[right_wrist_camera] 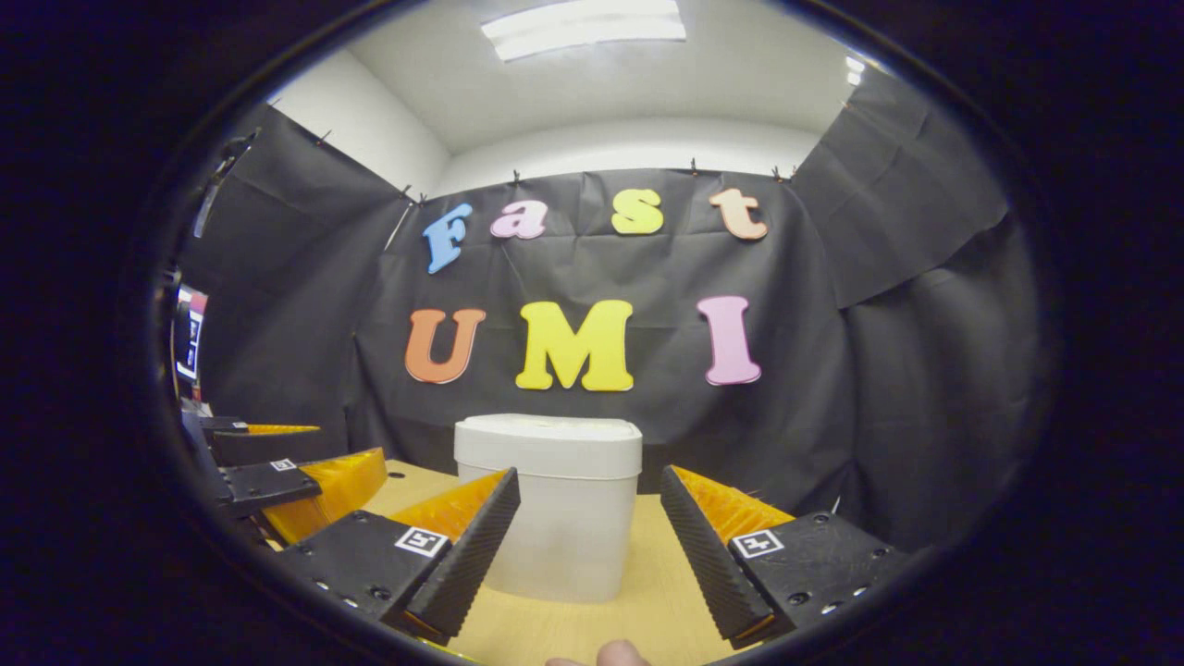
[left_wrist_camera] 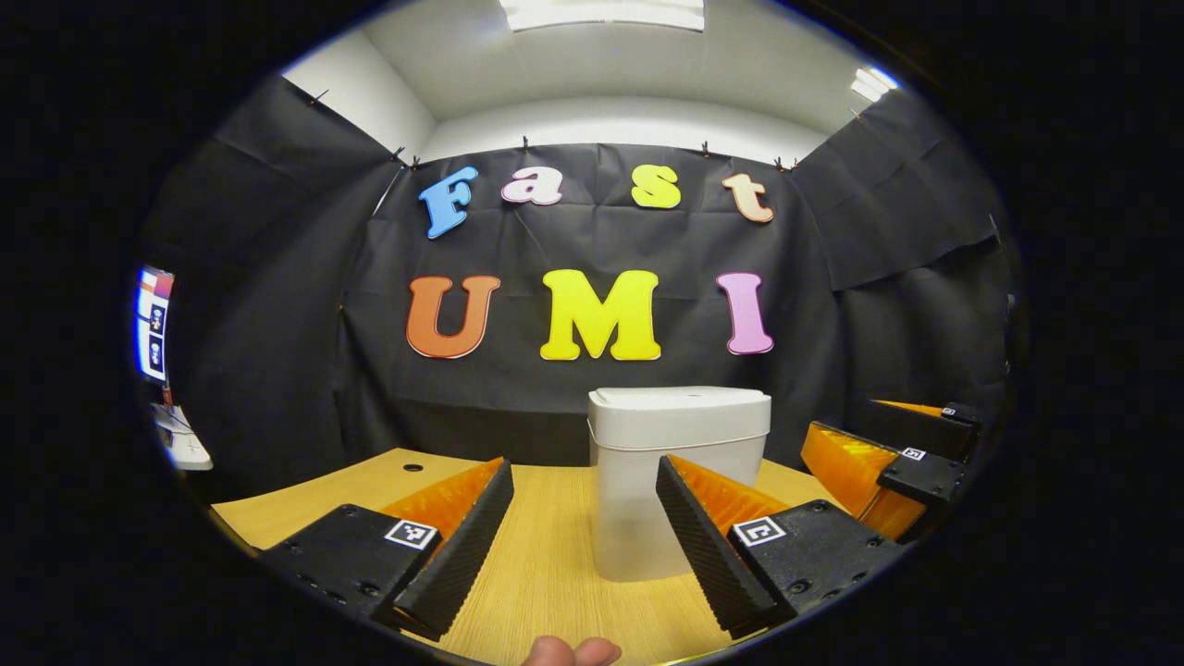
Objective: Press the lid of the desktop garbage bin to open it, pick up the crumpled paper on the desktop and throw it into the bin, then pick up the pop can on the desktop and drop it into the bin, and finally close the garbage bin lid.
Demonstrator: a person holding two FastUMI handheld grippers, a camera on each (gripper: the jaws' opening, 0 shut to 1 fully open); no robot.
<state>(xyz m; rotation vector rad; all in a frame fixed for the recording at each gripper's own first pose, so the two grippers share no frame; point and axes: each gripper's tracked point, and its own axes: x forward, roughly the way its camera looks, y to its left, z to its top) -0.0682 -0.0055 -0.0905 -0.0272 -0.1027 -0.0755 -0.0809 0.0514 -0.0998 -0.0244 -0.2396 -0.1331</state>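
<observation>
Standing on the wooden desk [left_wrist_camera: 546, 555] is one white garbage bin [left_wrist_camera: 678, 462] with its lid [left_wrist_camera: 680, 400] down flat on top. It sits near the back, close to the black cloth wall [left_wrist_camera: 277, 305].

From the left gripper view, the left gripper [left_wrist_camera: 585, 541] hangs low over the desk with its two fingers spread wide and nothing between them. The bin stands straight ahead, a bit to the right of the gap, and the right finger [left_wrist_camera: 708, 546] covers part of its lower side. Far off on the right edge is the right gripper [left_wrist_camera: 888, 453], and I cannot tell its gap from here. A fingertip [left_wrist_camera: 569, 652] of the person's hand peeks in at the bottom.

From the right gripper view, the right gripper [right_wrist_camera: 587, 550] is also wide apart and holds nothing. The bin is ahead of it, a bit to the left, and the left finger [right_wrist_camera: 467, 555] hides part of its side. The left gripper shows at the far left edge. A small round hole [right_wrist_camera: 396, 475] in the desk shows near it.

I count one bin, one lid, two grippers and two ceiling lights [left_wrist_camera: 601, 13].
</observation>
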